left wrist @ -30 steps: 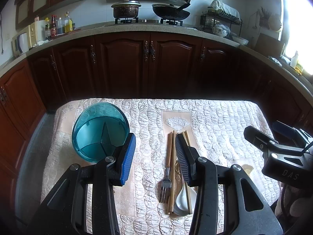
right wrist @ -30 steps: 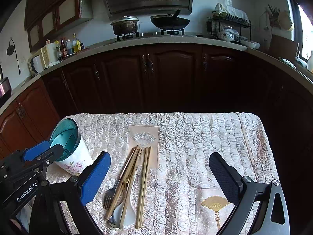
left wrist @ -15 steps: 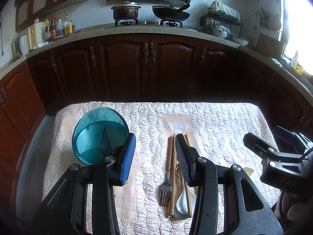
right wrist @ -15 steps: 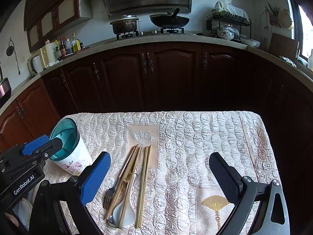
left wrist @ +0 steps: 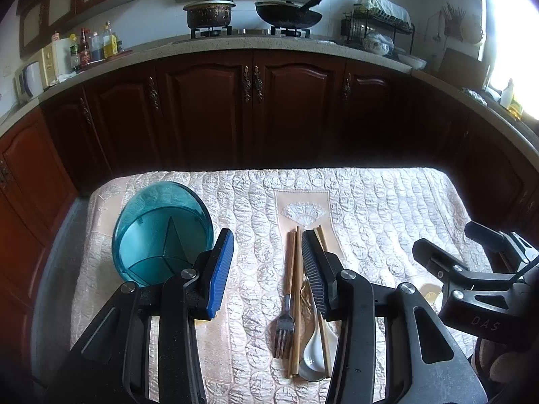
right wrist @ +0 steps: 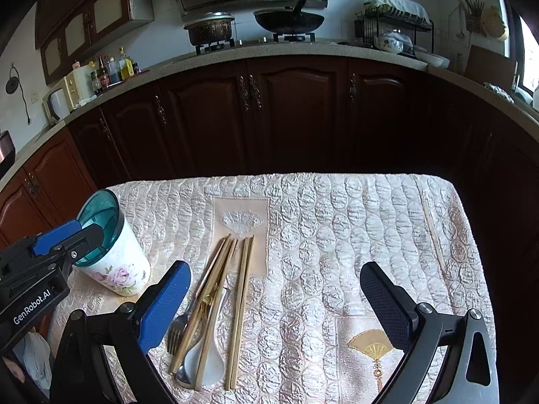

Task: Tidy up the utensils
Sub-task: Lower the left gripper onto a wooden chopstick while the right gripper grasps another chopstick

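A quilted cream cloth covers the surface (right wrist: 370, 222), which stands in a kitchen before dark wood cabinets. Nearest in the left wrist view, the left gripper (left wrist: 267, 266) hangs with its jaws apart and nothing between the pads; at the right of that view the right gripper (right wrist: 274, 299) shows side-on, and in its own view it is spread wide and empty. Just beyond the fingertips lies the pile: a fork (left wrist: 284, 320), a white spoon (right wrist: 205, 346) and several chopsticks (right wrist: 244, 303), all flat and roughly parallel, touching one another. To the left, near the pile but apart from it, stands the holder (right wrist: 114, 256), a flowered cup with a teal divided insert, upright and empty. Over the last second almost nothing has changed: both grippers have barely shifted and the utensils lie as before. So the sorting has, by my judgement, not yet begun; a first pick from the pile comes next.
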